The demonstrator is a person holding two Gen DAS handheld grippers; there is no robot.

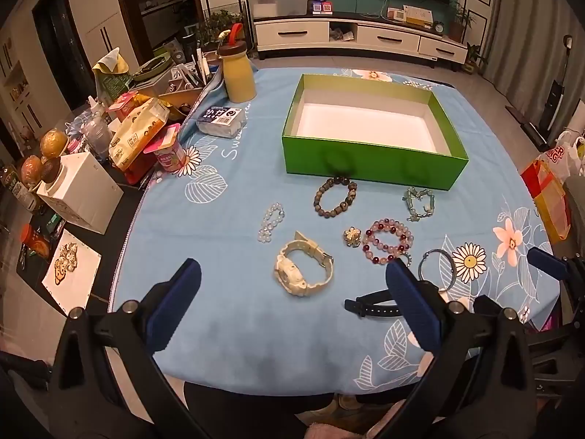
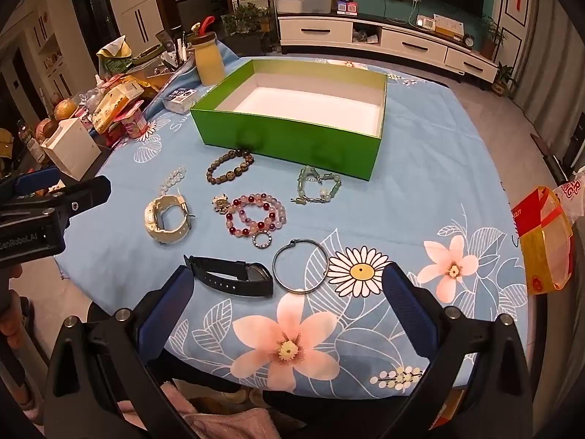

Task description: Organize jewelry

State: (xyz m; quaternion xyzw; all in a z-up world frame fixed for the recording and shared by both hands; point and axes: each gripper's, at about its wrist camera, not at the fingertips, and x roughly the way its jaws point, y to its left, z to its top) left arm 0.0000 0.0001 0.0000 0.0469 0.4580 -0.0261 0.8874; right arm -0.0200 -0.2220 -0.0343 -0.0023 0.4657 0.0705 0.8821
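Note:
An empty green box (image 1: 369,162) (image 2: 285,135) stands on the blue floral tablecloth. In front of it lie a brown bead bracelet (image 1: 334,197) (image 2: 229,171), a green stone bracelet (image 1: 419,203) (image 2: 317,189), a clear bead bracelet (image 1: 270,221) (image 2: 172,179), a pink and red bead bracelet (image 1: 389,241) (image 2: 256,216), a white watch (image 1: 303,269) (image 2: 166,219), a black watch (image 1: 373,307) (image 2: 230,274) and a metal bangle (image 1: 437,267) (image 2: 300,270). My left gripper (image 1: 292,274) is open above the near edge, by the white watch. My right gripper (image 2: 289,281) is open near the black watch and bangle.
A yellow bottle (image 1: 237,73), snack packs (image 1: 139,131), a yogurt cup (image 1: 170,152) and a white carton (image 1: 82,190) crowd the table's left side. A red and yellow bag (image 2: 544,241) sits at the right edge. A small brooch (image 1: 351,236) and a ring pendant (image 2: 262,238) lie among the bracelets.

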